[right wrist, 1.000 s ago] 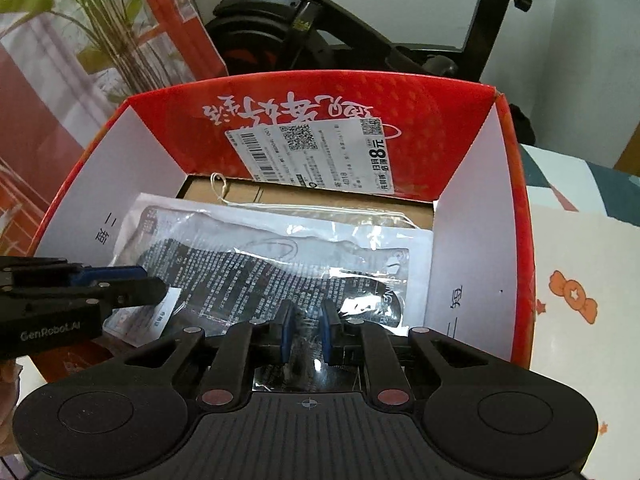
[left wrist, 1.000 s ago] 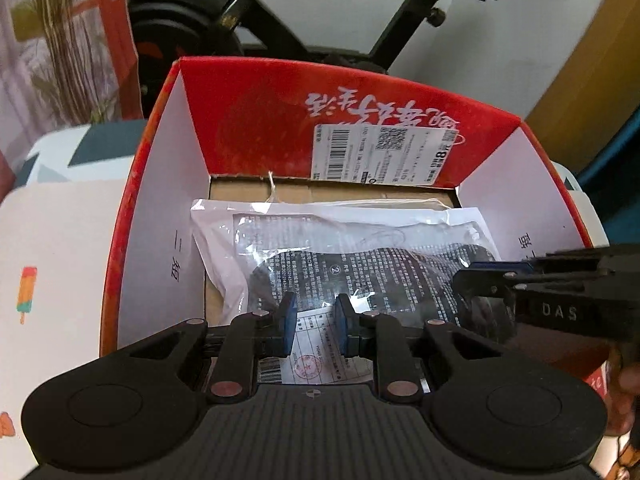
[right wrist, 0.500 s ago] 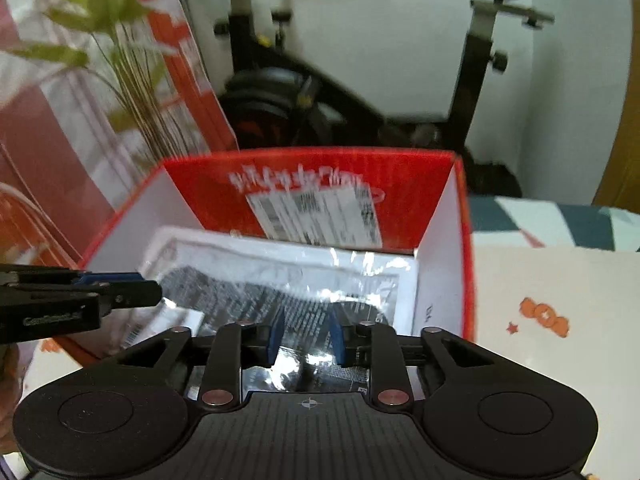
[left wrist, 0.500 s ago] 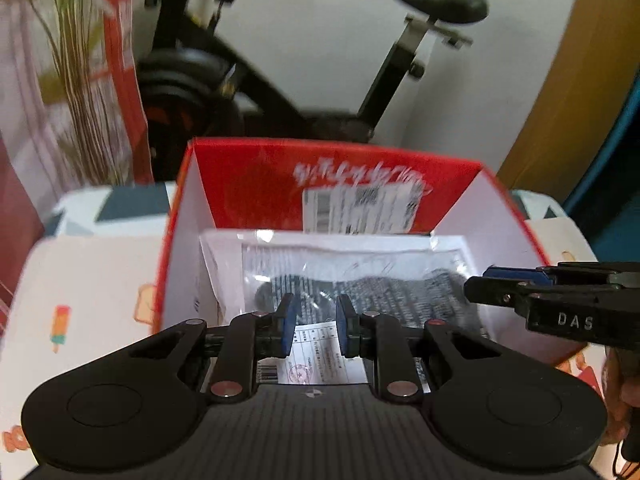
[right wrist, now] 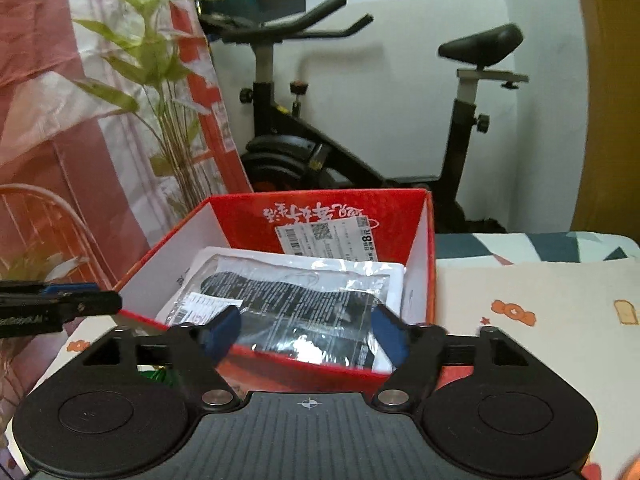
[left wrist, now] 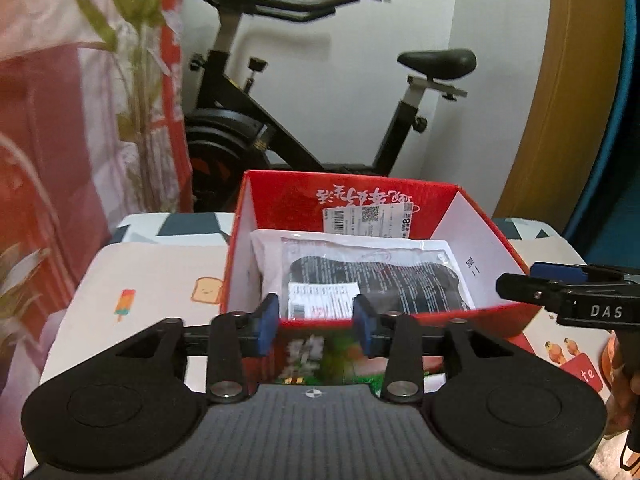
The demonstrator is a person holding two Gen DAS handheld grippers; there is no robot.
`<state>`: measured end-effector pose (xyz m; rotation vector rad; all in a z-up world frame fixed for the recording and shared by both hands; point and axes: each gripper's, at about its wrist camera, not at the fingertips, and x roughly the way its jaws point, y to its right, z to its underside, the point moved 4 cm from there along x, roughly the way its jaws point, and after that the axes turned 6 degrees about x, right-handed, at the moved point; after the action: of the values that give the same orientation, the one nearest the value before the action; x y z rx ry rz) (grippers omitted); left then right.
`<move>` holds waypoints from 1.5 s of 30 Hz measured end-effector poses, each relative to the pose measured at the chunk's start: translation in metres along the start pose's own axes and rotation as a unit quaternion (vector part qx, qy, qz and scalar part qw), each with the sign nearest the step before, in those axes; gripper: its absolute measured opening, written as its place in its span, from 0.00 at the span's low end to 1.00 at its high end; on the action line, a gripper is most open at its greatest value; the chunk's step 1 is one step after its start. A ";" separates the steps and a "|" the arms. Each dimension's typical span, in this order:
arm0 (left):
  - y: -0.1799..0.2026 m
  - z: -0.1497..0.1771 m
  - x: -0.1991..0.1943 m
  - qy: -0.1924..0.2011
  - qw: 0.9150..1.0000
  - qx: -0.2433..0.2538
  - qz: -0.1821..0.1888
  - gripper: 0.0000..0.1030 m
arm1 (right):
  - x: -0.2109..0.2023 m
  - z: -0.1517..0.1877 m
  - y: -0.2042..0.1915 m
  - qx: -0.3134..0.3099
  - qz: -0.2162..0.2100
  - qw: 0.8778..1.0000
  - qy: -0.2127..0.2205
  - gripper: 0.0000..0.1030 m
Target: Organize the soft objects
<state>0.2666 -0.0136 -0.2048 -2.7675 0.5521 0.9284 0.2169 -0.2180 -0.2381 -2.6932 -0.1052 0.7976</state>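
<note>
The plastic bag (left wrist: pixel 372 276) lies flat in the red box (left wrist: pixel 484 248) at 12 o'clock from both tools, long side running 9 to 3. Left tool (left wrist: pixel 315 322) and right tool (right wrist: pixel 307 334) have just been opening and hold nothing.

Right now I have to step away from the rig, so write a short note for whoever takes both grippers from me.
Left gripper: open, nothing between its jaws, which have just been opening.
Right gripper: open wider, also empty, jaws just opened.
Both sit in front of the red box's near wall.
The clear plastic packet with a dark item inside lies flat in the box, near edge propped on the front rim.
Done: packet placed and released.
Left: no other soft object shows in either view; check the table before finishing.
</note>
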 end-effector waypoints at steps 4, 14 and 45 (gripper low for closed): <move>0.003 0.019 -0.023 0.022 1.000 -0.010 -0.008 0.50 | -0.023 0.018 -0.003 0.004 -0.011 1.000 0.025 0.80; 0.007 0.080 -0.054 0.023 0.999 -0.039 -0.011 0.51 | -0.055 0.080 -0.002 -0.010 -0.011 0.999 0.051 0.87; 0.022 0.157 -0.022 -0.039 0.998 -0.049 -0.009 0.51 | -0.024 0.167 -0.010 -0.041 -0.032 0.998 -0.022 0.69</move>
<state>0.1560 0.0159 -0.3170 -2.8018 0.4817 1.0836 0.1067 -0.1642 -0.3547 -2.7345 -0.2389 0.8495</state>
